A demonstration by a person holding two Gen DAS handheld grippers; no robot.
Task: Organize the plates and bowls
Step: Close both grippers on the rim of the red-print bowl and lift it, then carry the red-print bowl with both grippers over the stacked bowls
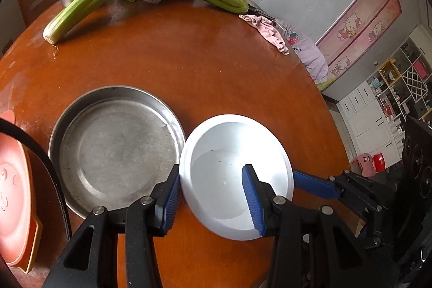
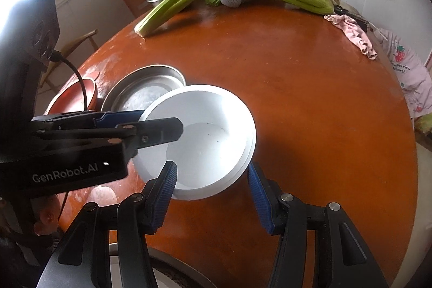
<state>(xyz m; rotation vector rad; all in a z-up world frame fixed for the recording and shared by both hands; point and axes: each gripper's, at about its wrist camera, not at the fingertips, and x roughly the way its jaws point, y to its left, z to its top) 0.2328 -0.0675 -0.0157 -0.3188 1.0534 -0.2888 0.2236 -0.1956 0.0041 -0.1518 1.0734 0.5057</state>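
Beside the steel pan [image 1: 116, 150], the white bowl [image 1: 235, 174] – left gripper [image 1: 213, 196] clamps its rim; right gripper [image 2: 213, 190] likewise – both narrowly parted.

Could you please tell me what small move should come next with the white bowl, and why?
Probably lower the white bowl onto the bare table beside the steel plate. The left hand-held gripper and right hand-held gripper appear to clamp its rim from opposite sides. It looks tilted and raised, its edge close against the plate's rim.
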